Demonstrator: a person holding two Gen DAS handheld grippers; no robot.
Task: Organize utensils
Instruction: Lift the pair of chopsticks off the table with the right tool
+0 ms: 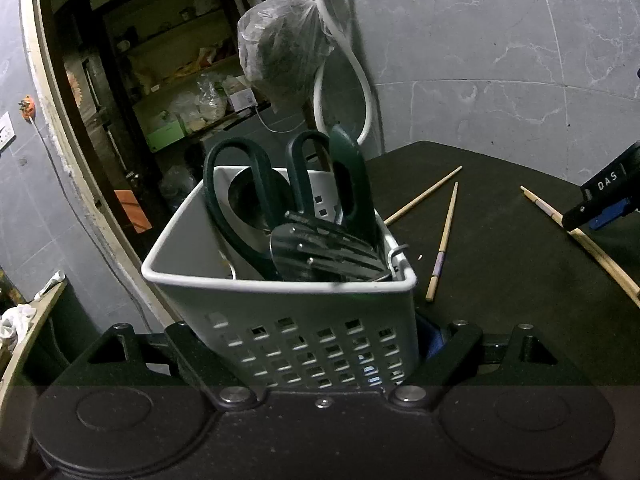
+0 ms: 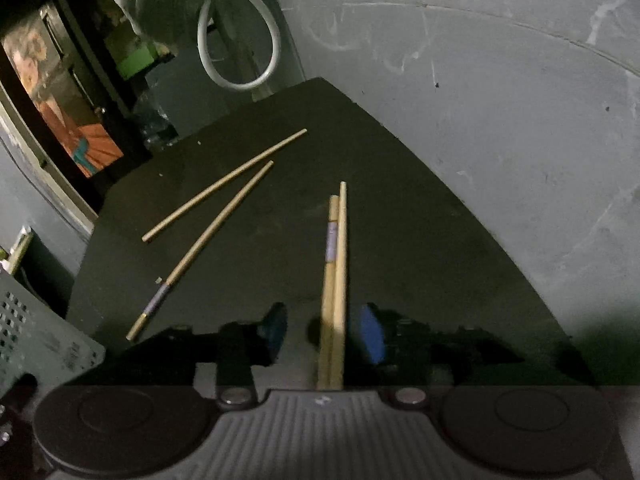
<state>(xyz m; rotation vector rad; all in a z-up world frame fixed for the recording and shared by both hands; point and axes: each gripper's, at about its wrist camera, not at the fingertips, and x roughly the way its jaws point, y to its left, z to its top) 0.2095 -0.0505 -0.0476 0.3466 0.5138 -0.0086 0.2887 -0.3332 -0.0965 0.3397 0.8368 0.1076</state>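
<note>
Chopsticks lie as a pair, side by side and touching, on the dark surface, running lengthwise between the fingers of the right gripper. Those fingers stand apart — the blue pad on the right sits just beside the pair, the left one further off — so nothing is pinched. Two more loose chopsticks rest nearby to the left, angled away from each other, one with a pale band near its end.

The white perforated utensil basket stands near the surface's left edge, clamped between the fingers of the left gripper, which press on its lower walls. Inside it stand dark-green-handled scissors, a metal ladle bowl behind them and a slotted metal turner at the front. Behind the surface rises a grey marbled wall, with a white hose and a plastic-wrapped bundle hanging beside a doorway.
</note>
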